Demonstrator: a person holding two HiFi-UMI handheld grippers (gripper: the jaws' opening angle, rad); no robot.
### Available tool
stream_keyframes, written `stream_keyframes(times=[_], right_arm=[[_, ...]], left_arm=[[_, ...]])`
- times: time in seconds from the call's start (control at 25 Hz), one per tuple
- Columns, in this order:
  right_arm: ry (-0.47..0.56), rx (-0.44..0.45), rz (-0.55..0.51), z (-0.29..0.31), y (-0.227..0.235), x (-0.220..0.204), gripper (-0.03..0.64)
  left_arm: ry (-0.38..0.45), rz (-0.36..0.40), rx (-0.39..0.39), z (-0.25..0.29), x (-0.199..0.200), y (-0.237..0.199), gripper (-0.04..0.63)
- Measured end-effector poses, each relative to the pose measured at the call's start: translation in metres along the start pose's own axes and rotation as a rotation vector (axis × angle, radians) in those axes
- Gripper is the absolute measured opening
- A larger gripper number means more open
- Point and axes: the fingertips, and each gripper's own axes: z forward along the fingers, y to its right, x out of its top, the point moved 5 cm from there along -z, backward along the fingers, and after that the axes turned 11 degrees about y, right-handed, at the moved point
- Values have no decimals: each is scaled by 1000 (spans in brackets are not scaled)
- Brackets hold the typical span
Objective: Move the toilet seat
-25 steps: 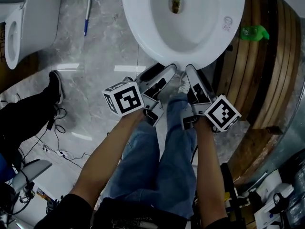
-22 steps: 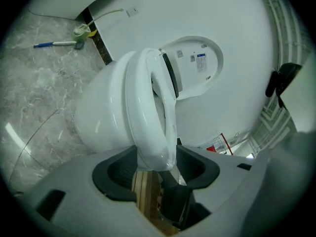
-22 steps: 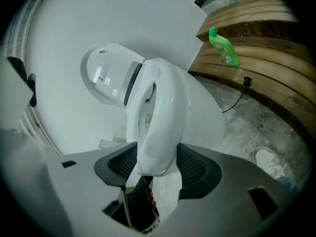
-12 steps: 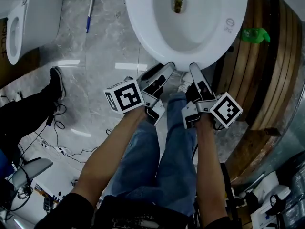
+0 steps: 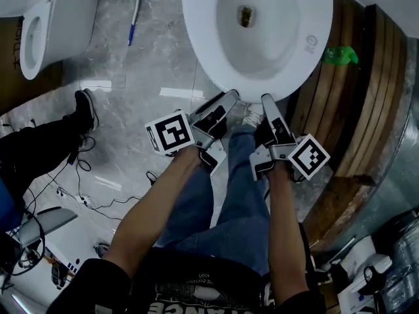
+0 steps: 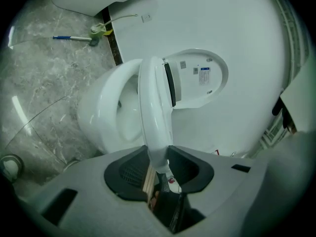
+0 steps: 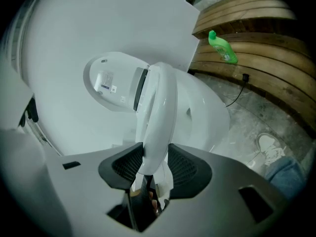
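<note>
The white toilet seat (image 5: 200, 38) rings the bowl at the top of the head view. Both grippers hold its front edge side by side. My left gripper (image 5: 230, 97) has the seat (image 6: 154, 107) edge-on between its dark pads (image 6: 129, 171), its jaws closing on it. My right gripper (image 5: 267, 101) also has the seat (image 7: 160, 110) between its pads (image 7: 185, 168), jaws closing. In both gripper views the seat stands a little apart from the bowl (image 6: 101, 115), and the lid (image 6: 197, 78) is raised behind it.
A second toilet (image 5: 39, 25) stands at the top left, with a blue-handled brush (image 5: 134, 15) on the marble floor. Curved wooden steps (image 5: 347, 110) with a green bottle (image 5: 339, 55) lie to the right. My jeans legs are below the grippers; a shoe (image 5: 84, 110) and cables lie left.
Both grippers stay at the seat's front edge and their fingers have drawn closer together on it. The head view has shifted slightly, so the toilet sits further right.
</note>
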Motion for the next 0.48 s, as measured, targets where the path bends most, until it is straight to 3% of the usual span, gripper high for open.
stream_keyframes(times=[0.48], right_arm=[[50, 29, 83, -33, -87, 28, 141]], left_arm=[[62, -44, -52, -25, 12, 96, 127]])
